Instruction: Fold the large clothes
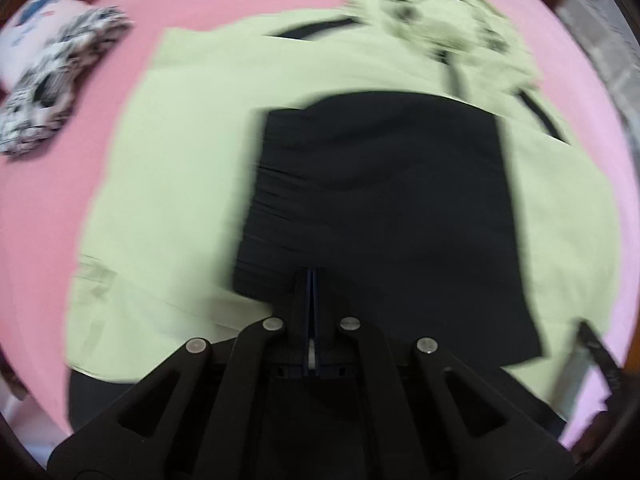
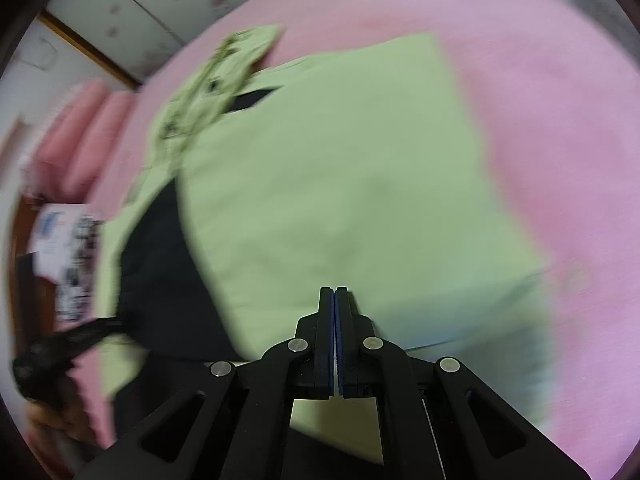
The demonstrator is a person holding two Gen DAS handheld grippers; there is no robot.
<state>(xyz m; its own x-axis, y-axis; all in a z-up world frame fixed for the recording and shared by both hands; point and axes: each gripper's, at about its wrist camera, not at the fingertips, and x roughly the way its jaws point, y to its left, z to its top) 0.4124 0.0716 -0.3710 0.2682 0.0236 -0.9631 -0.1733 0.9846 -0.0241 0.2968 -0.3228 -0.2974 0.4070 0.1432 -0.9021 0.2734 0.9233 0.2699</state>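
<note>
at the bottom of the left wrist view our left black two-finger gripper [image 1: 311, 276] sits nearest the lens, its blue-lined fingers pressed together with no gap showing; the tips lie against the lower edge of a black fabric panel [image 1: 384, 216], but blur keeps us from telling whether any cloth is pinched between them. that black panel fills the centre of the frame and rests on top of the large pale green garment [image 1: 180, 184], which spreads across the middle of the picture over a pink bed sheet [image 1: 48, 216]. at the top right of the frame a part of the garment with a dark print [image 1: 432, 12] lies bunched. in the upper left, well apart from the garment, we see a black-and-white patterned folded cloth [image 1: 52, 92] beside a white cushion with a blue mark [image 1: 36, 16].

in the right wrist view our right black two-finger gripper [image 2: 334, 292] is at the bottom centre, fingers closed flat against each other, tips over the lower edge of the pale green garment [image 2: 340, 168]; whether they grip it we cannot tell. the garment lies as a broad, smooth slab across the centre of the frame on the pink sheet [image 2: 560, 120], with the black panel [image 2: 160, 272] showing at its left edge. the left gripper [image 2: 92, 330] appears blurred at the lower left of this frame.
</note>
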